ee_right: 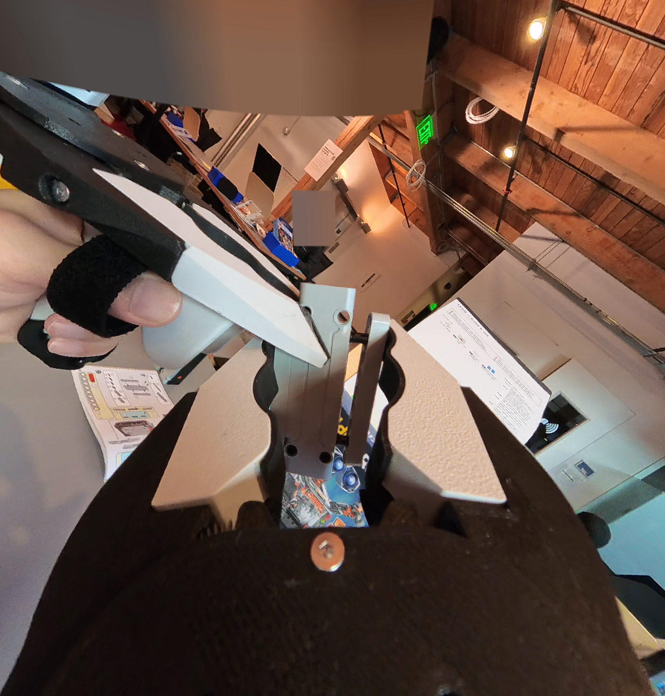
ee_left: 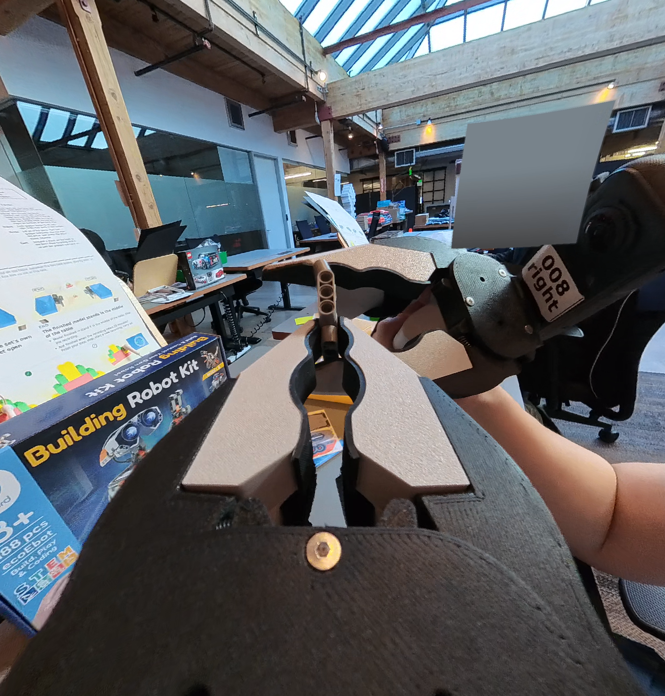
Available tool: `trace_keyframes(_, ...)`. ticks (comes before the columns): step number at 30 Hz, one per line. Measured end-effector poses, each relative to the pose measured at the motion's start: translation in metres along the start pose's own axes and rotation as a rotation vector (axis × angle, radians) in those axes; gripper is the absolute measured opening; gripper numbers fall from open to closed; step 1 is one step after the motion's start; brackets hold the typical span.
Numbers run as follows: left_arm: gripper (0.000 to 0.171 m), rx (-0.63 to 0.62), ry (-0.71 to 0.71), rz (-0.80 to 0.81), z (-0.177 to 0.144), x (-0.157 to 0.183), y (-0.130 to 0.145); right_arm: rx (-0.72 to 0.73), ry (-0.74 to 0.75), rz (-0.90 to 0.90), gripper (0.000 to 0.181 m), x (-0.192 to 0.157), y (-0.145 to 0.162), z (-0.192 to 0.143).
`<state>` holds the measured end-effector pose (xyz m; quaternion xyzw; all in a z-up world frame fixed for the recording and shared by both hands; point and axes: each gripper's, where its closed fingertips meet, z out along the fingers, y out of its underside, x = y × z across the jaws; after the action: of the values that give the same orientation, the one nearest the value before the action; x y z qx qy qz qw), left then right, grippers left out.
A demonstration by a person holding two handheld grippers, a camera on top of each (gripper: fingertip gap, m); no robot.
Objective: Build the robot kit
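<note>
Left tool (ee_left: pixel 327 331) pinched narrow on a small tan plastic beam with three round holes (ee_left: pixel 326 292), gripped by its lower end so the holed part stands upright past the fingertips, free for joining. Wavy black rubber liners along the inner edges of the matte, grainy fingers, suited to holding small parts. Just left of this tool, a dark-blue cardboard kit box (ee_left: pixel 108 425) with a propped white instruction sheet (ee_left: pixel 41 286) behind it.

Right tool (ee_right: pixel 329 380) clamped on a grey plastic block assembly with pin holes (ee_right: pixel 315 391): a thick ribbed block and a thin flat plate joined by a short black pin, held steady between the fingers. Other tool's pale finger tip touching the block's upper left face, apparently bringing the beam toward it. An open instruction booklet (ee_right: pixel 120 406) on the desk (ee_right: pixel 29 452), down and left of the right tool.
</note>
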<state>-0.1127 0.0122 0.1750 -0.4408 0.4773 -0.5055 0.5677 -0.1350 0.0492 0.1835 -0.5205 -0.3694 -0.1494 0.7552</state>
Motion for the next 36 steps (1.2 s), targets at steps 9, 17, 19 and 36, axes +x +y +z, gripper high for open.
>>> trace_keyframes(9,0.005,0.07,-0.046,0.026,-0.004,-0.005,-0.009,-0.011,0.127,-0.03,0.053,0.008,-0.004,0.008)
trace_keyframes(17,0.005,0.089,0.018,-0.103,-0.01,-0.021,-0.009,-0.036,-0.001,0.066,0.06,0.004,0.009,0.01)
trace_keyframes(19,0.005,0.067,0.002,-0.146,-0.015,-0.038,-0.003,-0.093,-0.101,0.128,0.06,0.001,0.026,0.005)
trace_keyframes(36,0.004,0.157,0.153,-0.375,-0.07,-0.087,-0.016,-0.237,-0.419,0.513,0.043,-0.017,0.129,0.009)
